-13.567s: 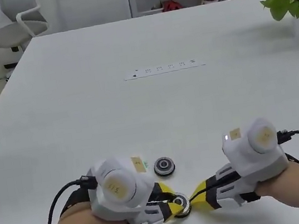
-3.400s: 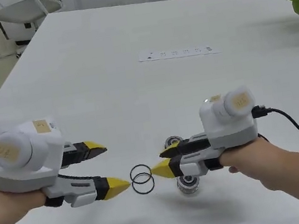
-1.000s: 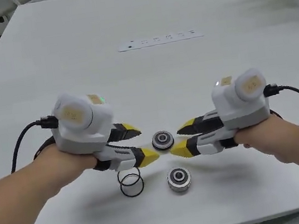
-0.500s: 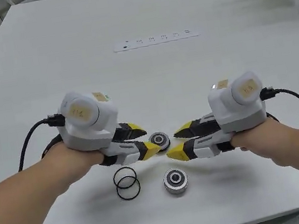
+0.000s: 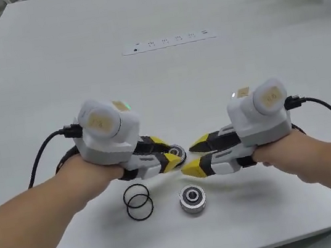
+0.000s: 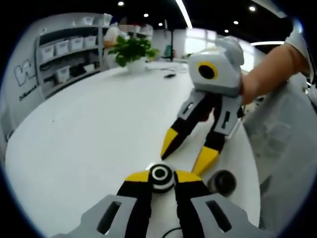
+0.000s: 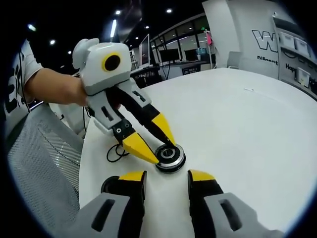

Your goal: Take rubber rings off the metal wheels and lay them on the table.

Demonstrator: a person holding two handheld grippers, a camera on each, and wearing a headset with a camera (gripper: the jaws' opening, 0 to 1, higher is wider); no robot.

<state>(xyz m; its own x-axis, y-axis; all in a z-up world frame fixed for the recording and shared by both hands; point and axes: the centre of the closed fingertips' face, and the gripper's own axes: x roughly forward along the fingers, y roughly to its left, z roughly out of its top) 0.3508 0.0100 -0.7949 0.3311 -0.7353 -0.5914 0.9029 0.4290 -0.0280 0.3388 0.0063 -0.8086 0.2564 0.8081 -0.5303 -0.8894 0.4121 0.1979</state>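
Pinching a wheel (image 6: pixel 161 179), left hand-held gripper (image 6: pixel 162 174); head view shows rings (image 5: pixel 138 203)

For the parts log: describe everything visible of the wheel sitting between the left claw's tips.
The wheel is a small round disc of silvery metal around a dark centre hole, with a black band, apparently rubber, round its rim. It lies flat, face up, on the white table. The yellow tips of the left claw pinch it from two sides. The open right claw points at it from close by without touching.
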